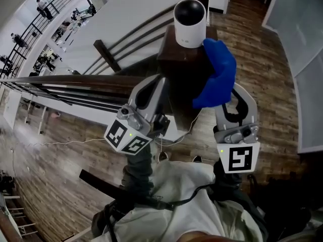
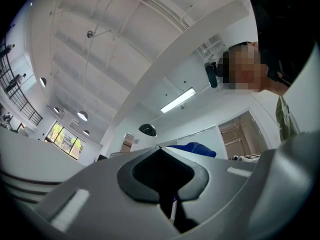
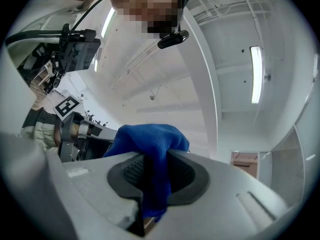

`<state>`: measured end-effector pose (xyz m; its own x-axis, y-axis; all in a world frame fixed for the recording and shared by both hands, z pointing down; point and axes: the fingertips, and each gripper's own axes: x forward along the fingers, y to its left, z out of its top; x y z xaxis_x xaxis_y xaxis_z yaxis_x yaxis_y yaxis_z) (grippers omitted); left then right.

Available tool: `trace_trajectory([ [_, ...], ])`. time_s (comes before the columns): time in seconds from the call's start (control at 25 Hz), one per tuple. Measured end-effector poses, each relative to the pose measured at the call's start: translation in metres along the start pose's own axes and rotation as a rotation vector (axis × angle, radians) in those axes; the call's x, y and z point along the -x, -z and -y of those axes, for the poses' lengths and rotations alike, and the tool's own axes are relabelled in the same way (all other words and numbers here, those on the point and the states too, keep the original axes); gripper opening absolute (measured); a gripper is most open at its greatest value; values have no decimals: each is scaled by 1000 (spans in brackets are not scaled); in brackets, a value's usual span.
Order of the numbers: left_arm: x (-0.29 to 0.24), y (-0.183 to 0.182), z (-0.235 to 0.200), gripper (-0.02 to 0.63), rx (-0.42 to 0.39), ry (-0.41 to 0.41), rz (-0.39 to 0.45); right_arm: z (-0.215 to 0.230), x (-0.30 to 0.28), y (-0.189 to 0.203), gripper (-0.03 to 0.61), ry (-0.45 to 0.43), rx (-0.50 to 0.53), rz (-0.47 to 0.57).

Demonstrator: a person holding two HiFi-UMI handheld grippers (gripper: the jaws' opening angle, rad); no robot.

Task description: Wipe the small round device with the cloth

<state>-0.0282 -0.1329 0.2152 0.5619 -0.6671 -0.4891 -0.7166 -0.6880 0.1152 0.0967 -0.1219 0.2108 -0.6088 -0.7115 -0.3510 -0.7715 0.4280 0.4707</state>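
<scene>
Right tongs (image 3: pixel 156 170) pinched the soft blue cloth (image 1: pixel 218 72), left tongs (image 2: pixel 160 156) sat closed, empty (the round device (image 1: pixel 190 21) looked light, slick, tippable, best steadied at its base).

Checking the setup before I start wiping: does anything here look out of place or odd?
Nothing is spilled or broken. One oddity: the small round device sits atop a narrow wooden railing post over a lower floor, so a hard push might tip it. The blue cloth is clamped in the right tool.
</scene>
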Motion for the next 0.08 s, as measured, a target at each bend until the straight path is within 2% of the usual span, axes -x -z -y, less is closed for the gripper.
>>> trace_trajectory([
  [0.08,-1,-1,2,2,-4,4,0,0,-1,-1,74,-2,7,3],
])
